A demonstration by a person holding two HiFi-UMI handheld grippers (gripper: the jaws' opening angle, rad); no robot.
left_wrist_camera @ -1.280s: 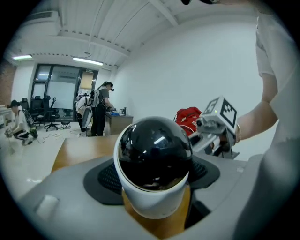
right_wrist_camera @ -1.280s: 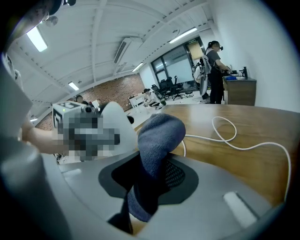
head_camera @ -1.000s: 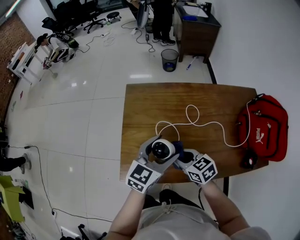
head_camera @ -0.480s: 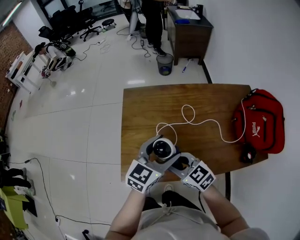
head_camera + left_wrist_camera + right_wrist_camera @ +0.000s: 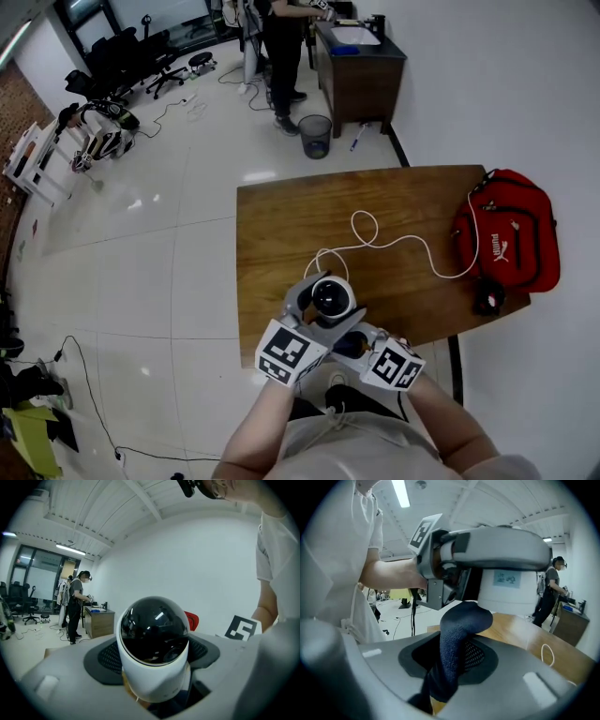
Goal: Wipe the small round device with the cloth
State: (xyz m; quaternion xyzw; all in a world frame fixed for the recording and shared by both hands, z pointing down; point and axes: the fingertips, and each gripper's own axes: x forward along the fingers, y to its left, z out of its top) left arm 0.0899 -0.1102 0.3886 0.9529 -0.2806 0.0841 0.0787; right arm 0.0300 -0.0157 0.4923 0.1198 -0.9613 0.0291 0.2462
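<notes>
The small round device (image 5: 331, 296), a white body with a glossy black dome, is off the wooden table (image 5: 281, 225), over its near edge. My left gripper (image 5: 319, 311) is shut on its sides. In the left gripper view the device (image 5: 153, 639) fills the space between the wide jaws of the left gripper (image 5: 152, 677). My right gripper (image 5: 350, 346) is shut on a dark blue cloth (image 5: 343, 344), just under the device's near side. In the right gripper view the cloth (image 5: 458, 641) sticks up from the right gripper (image 5: 452, 667), its tip touching the device's white base (image 5: 508, 590).
A white cable (image 5: 394, 242) runs from the device across the table to a red bag (image 5: 511, 234) at the right end, with a small black object (image 5: 487, 300) beside it. A person (image 5: 277, 47) stands at a far desk by a bin (image 5: 315, 134).
My right gripper has rolled and carried the cloth from the device's right side to under its near side. Both grippers have risen a little with the device.
</notes>
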